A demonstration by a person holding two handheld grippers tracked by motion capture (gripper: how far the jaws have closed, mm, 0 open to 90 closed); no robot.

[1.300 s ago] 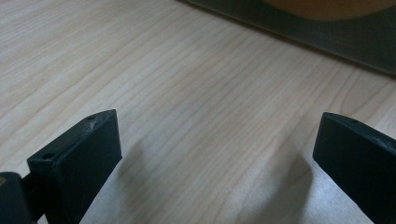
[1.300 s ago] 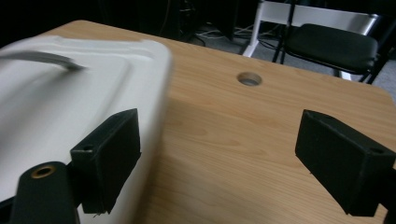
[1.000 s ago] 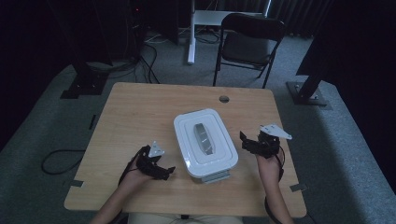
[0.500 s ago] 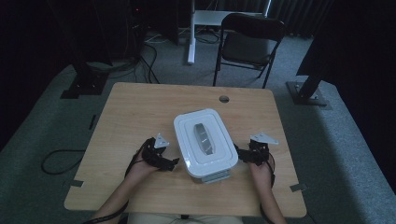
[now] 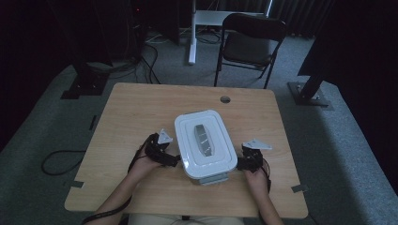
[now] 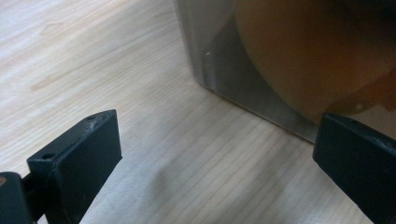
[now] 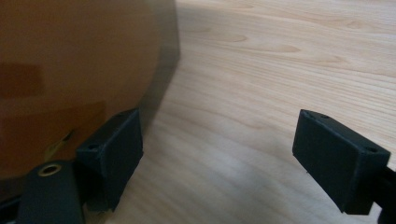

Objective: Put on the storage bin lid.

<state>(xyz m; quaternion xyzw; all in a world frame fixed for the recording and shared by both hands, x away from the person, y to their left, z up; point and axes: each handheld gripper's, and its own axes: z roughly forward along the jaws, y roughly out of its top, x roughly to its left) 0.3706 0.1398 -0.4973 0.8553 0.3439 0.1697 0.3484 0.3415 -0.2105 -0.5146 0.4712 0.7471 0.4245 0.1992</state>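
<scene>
Left claw (image 5: 176,161) released, jaws wide apart, low on the worktop (image 5: 141,112) right at the left side of the box (image 5: 205,140). In the left gripper view the box wall (image 6: 243,79) sits just past the jaws, nothing between them. Right claw (image 5: 240,163) also released, jaws spread, at the box's right side; one jaw close beside the wall, contact unclear. Box: white lid on, standing near the middle of the worktop, toward the person's edge, between both claws. Chair (image 5: 253,44) behind the worktop.
</scene>
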